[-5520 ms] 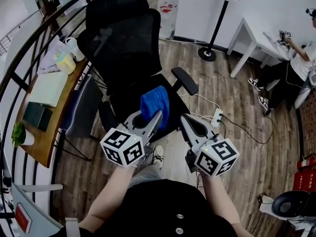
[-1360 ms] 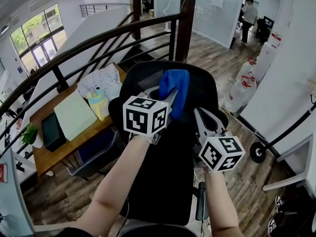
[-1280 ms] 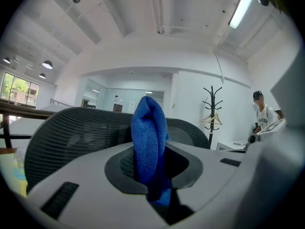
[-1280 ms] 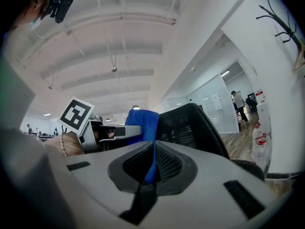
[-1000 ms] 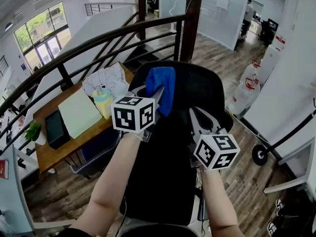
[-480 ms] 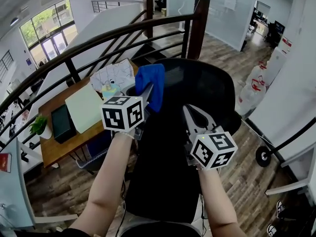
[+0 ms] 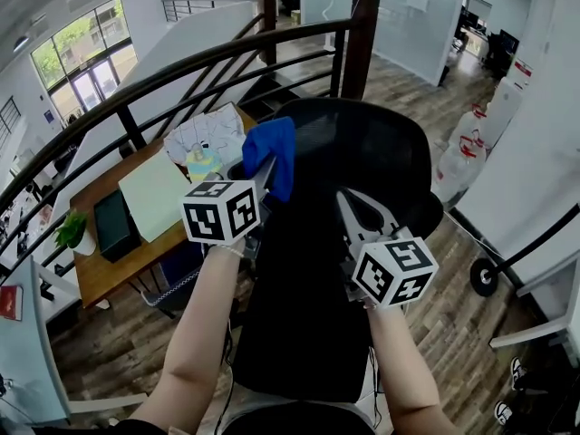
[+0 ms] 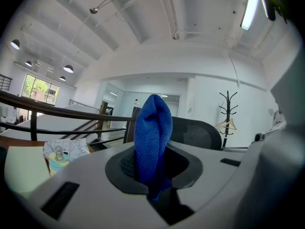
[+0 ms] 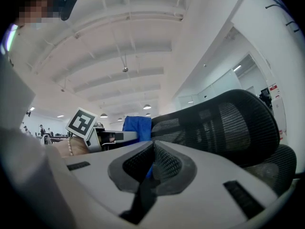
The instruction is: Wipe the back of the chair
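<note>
Cloth (image 7: 274, 152) at the chair back (image 7: 362, 143) left edge; desk (image 7: 107, 275) further left, railing (image 7: 181, 67) behind both.

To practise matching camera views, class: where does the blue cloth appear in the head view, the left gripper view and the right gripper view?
Head view: the blue cloth sits above centre, left of the middle, at the chair's upper left edge.
Left gripper view: dead centre, clamped between the jaws.
Right gripper view: left of centre, above the jaws.
Shared landmark: the black mesh chair back.

Wooden desk (image 7: 122, 263), black railing (image 7: 362, 39), potted plant (image 7: 68, 230), coat stand (image 8: 228, 111)
</note>
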Motion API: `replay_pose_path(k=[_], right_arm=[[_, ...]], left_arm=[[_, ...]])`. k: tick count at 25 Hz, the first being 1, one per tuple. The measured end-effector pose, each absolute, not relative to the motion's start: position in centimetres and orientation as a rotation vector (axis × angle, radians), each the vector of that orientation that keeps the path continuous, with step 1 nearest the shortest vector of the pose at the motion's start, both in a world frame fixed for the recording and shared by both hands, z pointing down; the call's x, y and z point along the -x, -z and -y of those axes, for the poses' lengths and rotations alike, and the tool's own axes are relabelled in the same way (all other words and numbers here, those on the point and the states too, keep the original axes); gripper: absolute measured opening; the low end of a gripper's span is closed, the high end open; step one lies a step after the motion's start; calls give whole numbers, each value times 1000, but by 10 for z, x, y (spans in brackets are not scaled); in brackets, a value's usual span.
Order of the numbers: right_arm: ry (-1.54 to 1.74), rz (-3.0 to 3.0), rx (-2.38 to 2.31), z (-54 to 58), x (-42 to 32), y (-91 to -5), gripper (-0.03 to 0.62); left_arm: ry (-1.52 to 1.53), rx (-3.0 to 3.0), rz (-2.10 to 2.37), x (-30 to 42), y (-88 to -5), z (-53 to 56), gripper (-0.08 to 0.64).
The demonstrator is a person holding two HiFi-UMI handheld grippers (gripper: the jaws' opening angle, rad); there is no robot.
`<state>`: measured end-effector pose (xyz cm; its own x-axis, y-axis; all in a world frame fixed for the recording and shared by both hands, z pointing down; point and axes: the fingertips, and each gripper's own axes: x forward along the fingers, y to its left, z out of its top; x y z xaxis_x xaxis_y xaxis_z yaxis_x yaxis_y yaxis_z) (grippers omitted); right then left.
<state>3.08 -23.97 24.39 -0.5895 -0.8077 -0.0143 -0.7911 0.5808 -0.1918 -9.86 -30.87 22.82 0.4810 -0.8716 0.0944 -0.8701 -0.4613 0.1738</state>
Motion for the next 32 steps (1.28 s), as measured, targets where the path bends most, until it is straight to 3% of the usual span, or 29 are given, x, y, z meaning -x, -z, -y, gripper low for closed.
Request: replay_pose_path(k=[19, 32], right_arm=[[380, -2415, 1731, 203, -183, -291, 31], [524, -2272, 1883, 191, -269, -343, 30]], left_arm=[[9, -2902, 632, -129, -285, 216, 78], [-233, -2864, 447, -239, -363, 212, 78]])
